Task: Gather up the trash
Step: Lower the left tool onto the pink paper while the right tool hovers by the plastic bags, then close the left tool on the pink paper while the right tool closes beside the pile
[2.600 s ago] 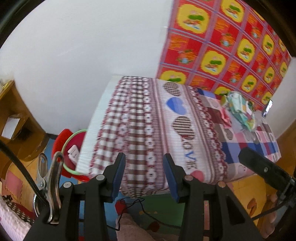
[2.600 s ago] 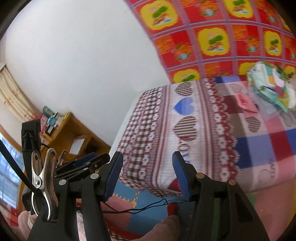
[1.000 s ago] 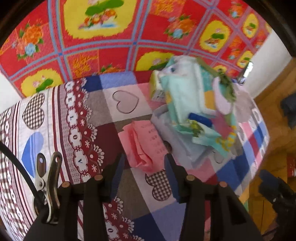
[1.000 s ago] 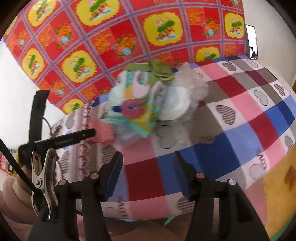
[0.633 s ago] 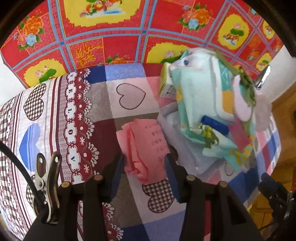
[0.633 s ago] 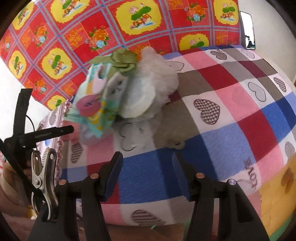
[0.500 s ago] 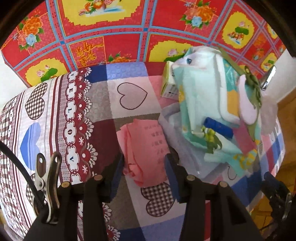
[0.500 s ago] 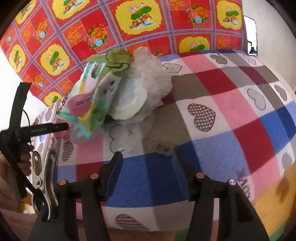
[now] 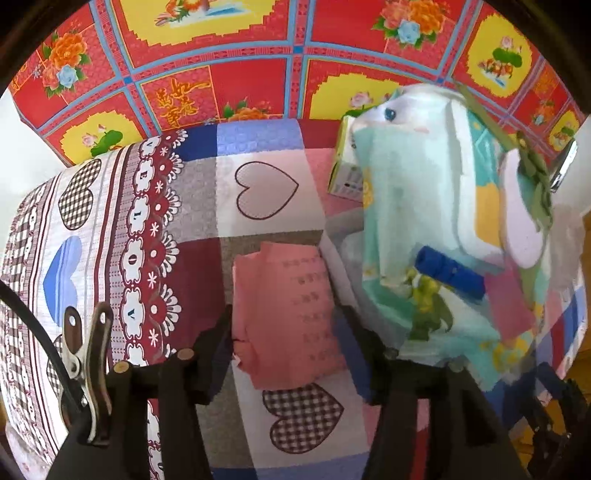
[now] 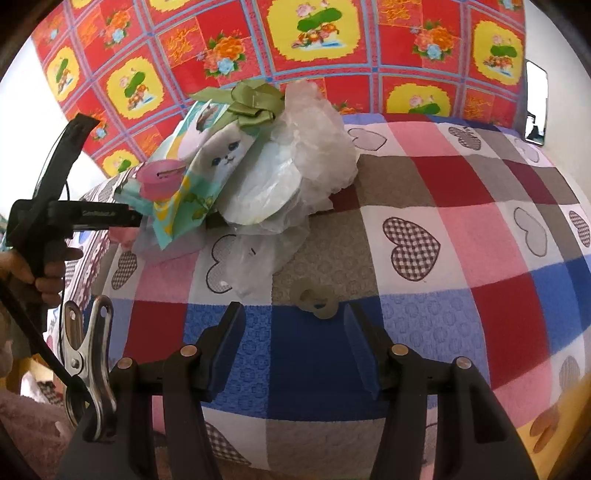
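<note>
The crumpled pink paper (image 9: pixel 286 314) lies on the patchwork bed cover (image 9: pixel 266 192), directly between the fingers of the left gripper (image 9: pixel 286 350), which point steeply down at it. Those fingers are opening, and whether the pads touch the paper cannot be told. In the right wrist view only a small edge of this paper (image 10: pixel 120 233) peeps out below the left gripper (image 10: pixel 92 218), seen there from the side with the person's hand (image 10: pixel 40 269) around its handle.

Just beside the paper sits one pile: a mint printed bag (image 9: pixel 417 221) with a cat face, a small carton (image 9: pixel 345 173) behind it and a blue tube (image 9: pixel 448 273) on top. Only the right wrist view shows the pile's far side: a green ribbon bow (image 10: pixel 253 99), crumpled clear plastic (image 10: pixel 317 136), a pink cup (image 10: pixel 160 177), and one pale ring-shaped scrap (image 10: pixel 316 299) lying apart on the cover. The right gripper (image 10: pixel 293 343) hangs over blue and grey squares, its fingers apart and empty, the scrap just ahead of them.

Behind the bed hangs a red and yellow flowered cloth (image 10: pixel 306 33).
</note>
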`<action>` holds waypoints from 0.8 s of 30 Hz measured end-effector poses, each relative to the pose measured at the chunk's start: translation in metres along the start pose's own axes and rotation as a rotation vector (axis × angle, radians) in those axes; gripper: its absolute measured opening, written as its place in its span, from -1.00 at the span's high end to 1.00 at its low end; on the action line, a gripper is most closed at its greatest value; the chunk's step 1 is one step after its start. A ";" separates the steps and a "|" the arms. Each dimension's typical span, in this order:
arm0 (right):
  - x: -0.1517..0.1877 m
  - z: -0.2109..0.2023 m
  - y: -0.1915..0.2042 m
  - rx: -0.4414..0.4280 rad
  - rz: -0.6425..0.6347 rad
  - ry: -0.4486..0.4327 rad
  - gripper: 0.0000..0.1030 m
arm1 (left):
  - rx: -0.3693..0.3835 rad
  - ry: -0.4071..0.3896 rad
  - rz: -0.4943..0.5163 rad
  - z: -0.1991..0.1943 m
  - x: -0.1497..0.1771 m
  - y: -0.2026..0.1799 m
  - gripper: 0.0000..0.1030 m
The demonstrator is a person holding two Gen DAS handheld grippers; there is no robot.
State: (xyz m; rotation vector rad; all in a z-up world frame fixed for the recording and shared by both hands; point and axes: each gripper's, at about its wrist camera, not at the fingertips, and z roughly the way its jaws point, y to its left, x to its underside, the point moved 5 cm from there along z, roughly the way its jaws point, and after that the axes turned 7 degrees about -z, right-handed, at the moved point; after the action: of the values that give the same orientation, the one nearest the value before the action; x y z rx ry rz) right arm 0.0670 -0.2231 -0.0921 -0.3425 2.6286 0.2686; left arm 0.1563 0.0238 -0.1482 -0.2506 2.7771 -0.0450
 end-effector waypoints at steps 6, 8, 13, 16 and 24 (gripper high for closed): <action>-0.001 0.006 0.004 -0.039 -0.034 0.017 -0.10 | -0.043 -0.017 0.008 0.010 0.000 -0.012 -0.15; -0.001 0.009 0.005 -0.044 -0.041 0.023 -0.10 | -0.028 -0.010 -0.018 0.011 -0.001 -0.011 -0.15; 0.001 0.015 0.003 -0.066 -0.027 0.042 -0.10 | -0.031 -0.020 -0.014 0.013 -0.002 -0.015 -0.11; 0.002 0.017 0.002 -0.071 -0.026 0.038 -0.10 | -0.028 -0.034 -0.021 0.007 0.005 -0.012 0.03; 0.004 0.015 0.001 -0.082 -0.018 0.013 -0.10 | -0.006 -0.063 -0.036 -0.004 0.012 -0.001 0.13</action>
State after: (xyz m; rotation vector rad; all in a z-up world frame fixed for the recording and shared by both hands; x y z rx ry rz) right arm 0.0697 -0.2195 -0.1074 -0.3967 2.6307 0.3701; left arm 0.1443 0.0203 -0.1483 -0.2983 2.7108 -0.0371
